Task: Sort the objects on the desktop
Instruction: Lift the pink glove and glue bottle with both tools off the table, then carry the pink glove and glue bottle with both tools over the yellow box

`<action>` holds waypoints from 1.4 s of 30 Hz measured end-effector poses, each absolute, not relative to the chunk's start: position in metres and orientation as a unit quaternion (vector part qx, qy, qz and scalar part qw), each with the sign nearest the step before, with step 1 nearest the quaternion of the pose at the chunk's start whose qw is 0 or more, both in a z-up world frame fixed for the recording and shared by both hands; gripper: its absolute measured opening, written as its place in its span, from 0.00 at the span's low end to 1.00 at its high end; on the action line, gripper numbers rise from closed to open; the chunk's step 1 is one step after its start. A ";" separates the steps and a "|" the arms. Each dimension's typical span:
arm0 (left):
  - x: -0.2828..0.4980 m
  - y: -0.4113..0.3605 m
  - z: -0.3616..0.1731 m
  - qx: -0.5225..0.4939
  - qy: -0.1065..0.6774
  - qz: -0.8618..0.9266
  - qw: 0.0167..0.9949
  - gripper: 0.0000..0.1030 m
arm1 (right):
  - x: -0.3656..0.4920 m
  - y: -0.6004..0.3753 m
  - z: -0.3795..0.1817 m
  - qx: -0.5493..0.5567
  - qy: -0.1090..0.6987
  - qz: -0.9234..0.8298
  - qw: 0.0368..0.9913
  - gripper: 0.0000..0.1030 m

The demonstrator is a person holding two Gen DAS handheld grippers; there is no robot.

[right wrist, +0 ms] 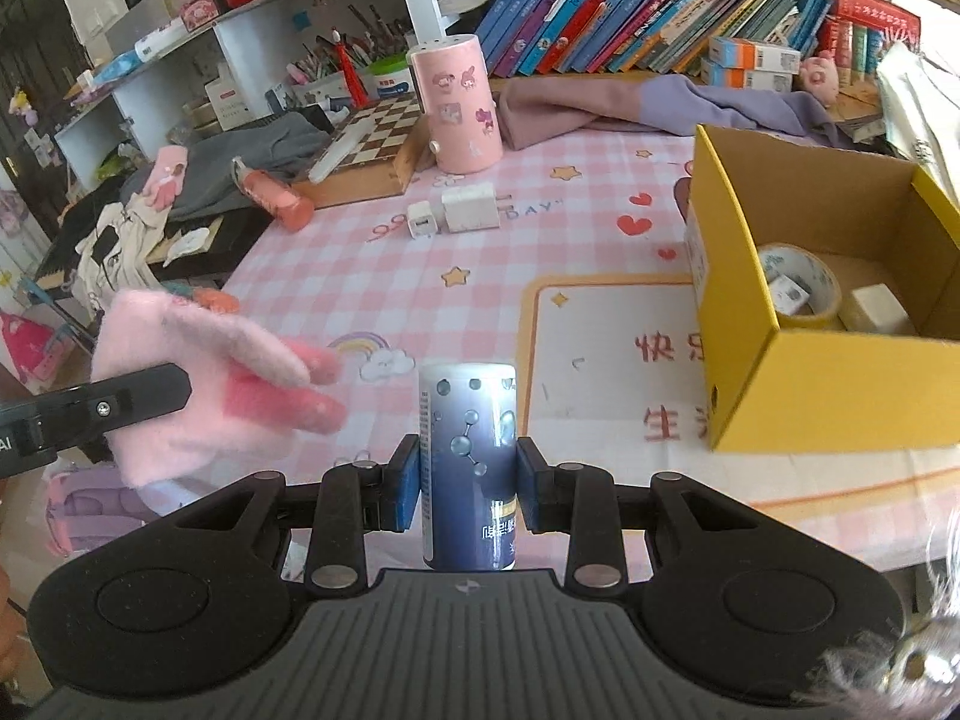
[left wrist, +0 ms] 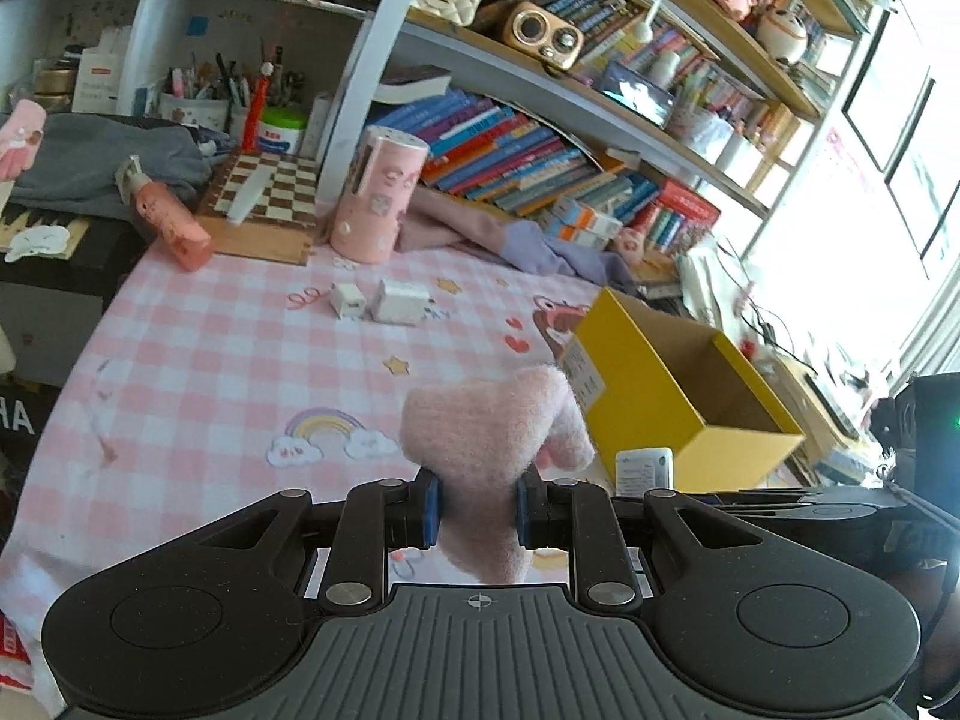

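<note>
Left gripper clamps fluffy pink knitted glove; right gripper clamps blue cylindrical can, both above checked tablecloth. Advice: carry over open yellow cardboard box, clear rim, release low.

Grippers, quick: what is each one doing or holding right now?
Left gripper: jaws closed on a fuzzy pink glove.
Right gripper: jaws closed on a blue cylindrical can.
</note>
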State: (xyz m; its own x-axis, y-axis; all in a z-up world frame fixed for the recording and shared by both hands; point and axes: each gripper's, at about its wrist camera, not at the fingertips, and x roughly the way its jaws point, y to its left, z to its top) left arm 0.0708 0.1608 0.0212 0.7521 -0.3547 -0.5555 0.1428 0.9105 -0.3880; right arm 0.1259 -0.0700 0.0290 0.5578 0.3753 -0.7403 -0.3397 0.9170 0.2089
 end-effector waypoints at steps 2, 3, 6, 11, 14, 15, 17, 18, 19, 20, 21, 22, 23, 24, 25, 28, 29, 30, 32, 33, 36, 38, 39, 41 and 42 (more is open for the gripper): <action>0.067 0.158 0.020 -0.159 0.327 -0.143 0.920 0.21 | 0.117 -0.071 0.028 0.021 0.423 0.198 0.884 0.29; 0.065 0.157 0.020 -0.158 0.329 -0.148 0.919 0.21 | 0.114 -0.072 0.028 0.023 0.423 0.196 0.884 0.29; 0.061 0.153 0.017 -0.152 0.334 -0.161 0.916 0.21 | 0.102 -0.075 0.025 0.030 0.425 0.186 0.885 0.29; 0.062 0.143 0.014 -0.140 0.344 -0.187 0.909 0.21 | 0.085 -0.084 0.022 0.044 0.430 0.164 0.887 0.29; 0.064 0.137 0.013 -0.134 0.348 -0.204 0.905 0.21 | 0.077 -0.091 0.020 0.055 0.434 0.150 0.887 0.29; 0.064 0.135 0.013 -0.132 0.349 -0.210 0.904 0.21 | 0.074 -0.093 0.019 0.058 0.435 0.144 0.887 0.29; 0.065 0.129 0.013 -0.125 0.351 -0.223 0.901 0.21 | 0.069 -0.098 0.019 0.065 0.436 0.132 0.888 0.29; 0.066 0.126 0.013 -0.122 0.352 -0.229 0.899 0.21 | 0.068 -0.100 0.019 0.068 0.437 0.127 0.888 0.29; 0.067 0.123 0.012 -0.119 0.354 -0.235 0.897 0.21 | 0.066 -0.102 0.019 0.071 0.437 0.121 0.889 0.29; 0.068 0.120 0.012 -0.117 0.356 -0.241 0.896 0.21 | 0.064 -0.105 0.018 0.075 0.437 0.115 0.889 0.29; 0.069 0.118 0.011 -0.115 0.357 -0.246 0.894 0.21 | 0.062 -0.108 0.018 0.078 0.438 0.109 0.889 0.29; 0.070 0.114 0.011 -0.112 0.358 -0.251 0.892 0.21 | 0.060 -0.110 0.017 0.082 0.439 0.104 0.889 0.29; 0.071 0.112 0.011 -0.109 0.358 -0.255 0.891 0.21 | 0.059 -0.113 0.017 0.085 0.439 0.099 0.889 0.29; 0.072 0.109 0.011 -0.107 0.359 -0.260 0.890 0.21 | 0.057 -0.115 0.016 0.088 0.440 0.093 0.889 0.29; 0.073 0.107 0.012 -0.105 0.359 -0.266 0.888 0.21 | 0.056 -0.118 0.016 0.091 0.440 0.087 0.889 0.29; 0.076 0.100 0.012 -0.098 0.361 -0.280 0.884 0.21 | 0.053 -0.126 0.015 0.099 0.441 0.070 0.889 0.29; 0.077 0.097 0.012 -0.096 0.361 -0.285 0.883 0.21 | 0.052 -0.129 0.015 0.102 0.441 0.065 0.889 0.29; 0.078 0.095 0.012 -0.095 0.362 -0.288 0.881 0.21 | 0.051 -0.132 0.015 0.104 0.441 0.060 0.889 0.29; 0.079 0.090 0.013 -0.092 0.363 -0.292 0.880 0.21 | 0.049 -0.137 0.015 0.108 0.440 0.052 0.890 0.29; 0.080 0.087 0.012 -0.091 0.363 -0.295 0.879 0.21 | 0.049 -0.140 0.015 0.109 0.440 0.048 0.890 0.29; 0.084 0.079 0.012 -0.088 0.365 -0.307 0.875 0.21 | 0.048 -0.148 0.016 0.113 0.436 0.035 0.892 0.29; 0.086 0.073 0.013 -0.085 0.365 -0.314 0.872 0.21 | 0.047 -0.154 0.017 0.116 0.435 0.028 0.892 0.29; 0.087 0.069 0.013 -0.084 0.365 -0.317 0.871 0.21 | 0.047 -0.158 0.018 0.117 0.435 0.024 0.893 0.29; 0.089 0.063 0.013 -0.081 0.365 -0.322 0.869 0.21 | 0.047 -0.163 0.018 0.118 0.435 0.019 0.893 0.29; 0.090 0.060 0.013 -0.081 0.365 -0.325 0.869 0.21 | 0.048 -0.167 0.019 0.119 0.434 0.016 0.893 0.29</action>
